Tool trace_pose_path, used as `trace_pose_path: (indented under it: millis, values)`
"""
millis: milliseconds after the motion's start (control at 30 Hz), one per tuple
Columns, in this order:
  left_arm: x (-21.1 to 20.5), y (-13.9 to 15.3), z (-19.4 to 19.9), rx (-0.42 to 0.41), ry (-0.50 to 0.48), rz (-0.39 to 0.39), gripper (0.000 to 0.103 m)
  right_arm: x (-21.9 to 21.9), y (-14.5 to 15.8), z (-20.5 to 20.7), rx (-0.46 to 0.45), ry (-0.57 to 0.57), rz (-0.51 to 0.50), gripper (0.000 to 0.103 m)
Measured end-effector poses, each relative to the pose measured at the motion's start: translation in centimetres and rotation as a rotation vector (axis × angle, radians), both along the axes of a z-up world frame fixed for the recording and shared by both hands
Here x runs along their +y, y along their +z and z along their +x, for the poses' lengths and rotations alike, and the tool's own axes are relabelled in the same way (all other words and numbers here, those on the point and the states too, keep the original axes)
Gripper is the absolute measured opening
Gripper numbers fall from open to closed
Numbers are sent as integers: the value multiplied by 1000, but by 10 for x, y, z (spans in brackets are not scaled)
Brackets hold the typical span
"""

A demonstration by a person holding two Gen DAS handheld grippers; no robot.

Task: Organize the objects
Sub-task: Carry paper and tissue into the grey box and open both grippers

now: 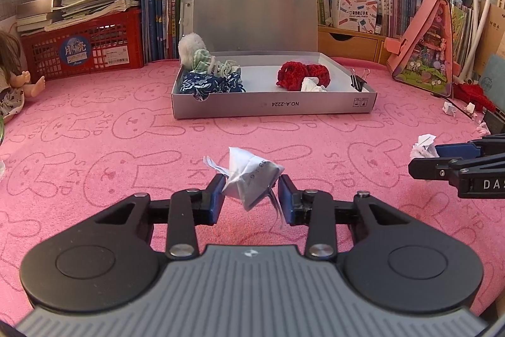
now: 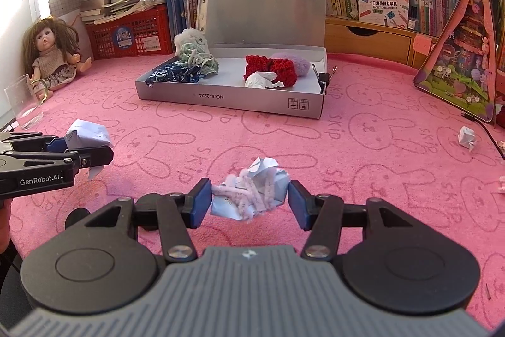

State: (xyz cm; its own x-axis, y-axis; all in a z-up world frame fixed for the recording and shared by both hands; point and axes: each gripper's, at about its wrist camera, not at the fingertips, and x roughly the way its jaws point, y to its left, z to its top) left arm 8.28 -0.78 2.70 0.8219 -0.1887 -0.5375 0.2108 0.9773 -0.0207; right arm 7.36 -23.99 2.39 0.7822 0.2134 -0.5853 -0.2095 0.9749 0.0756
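Note:
My left gripper [image 1: 251,193] is shut on a folded white paper piece [image 1: 252,176] and holds it above the pink cloth; it also shows in the right wrist view [image 2: 88,133]. My right gripper [image 2: 249,198] is shut on a crumpled paper wad wound with pale pipe cleaner [image 2: 252,190]; that wad shows in the left wrist view [image 1: 424,146]. The open grey box [image 1: 274,108] stands ahead, holding blue and green fabric [image 1: 208,81], red knit pieces [image 1: 300,75], a white paper ball [image 1: 312,86] and binder clips [image 1: 358,79].
A small folded paper [image 2: 467,138] lies on the cloth at the right. A clear glass [image 2: 23,103] and a doll [image 2: 50,52] stand at the left. A red crate [image 1: 85,49], books and a pink triangular case [image 1: 426,49] line the back.

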Motion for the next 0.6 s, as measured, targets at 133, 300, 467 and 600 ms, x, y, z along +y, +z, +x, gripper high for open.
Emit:
trace_pose_path:
  millis: [133, 300, 467, 600]
  values:
    - [1, 6, 7, -9, 7, -4, 42, -5, 7, 6, -18, -24, 12, 58]
    - [5, 17, 23, -27, 11, -16, 42, -10, 19, 19, -39, -42, 33, 58]
    - [7, 29, 43, -53, 16, -26, 42, -16, 29, 36, -47, -54, 69, 58]
    - [8, 36, 67, -59, 26, -48, 42, -17, 36, 51, -55, -77, 82, 58]
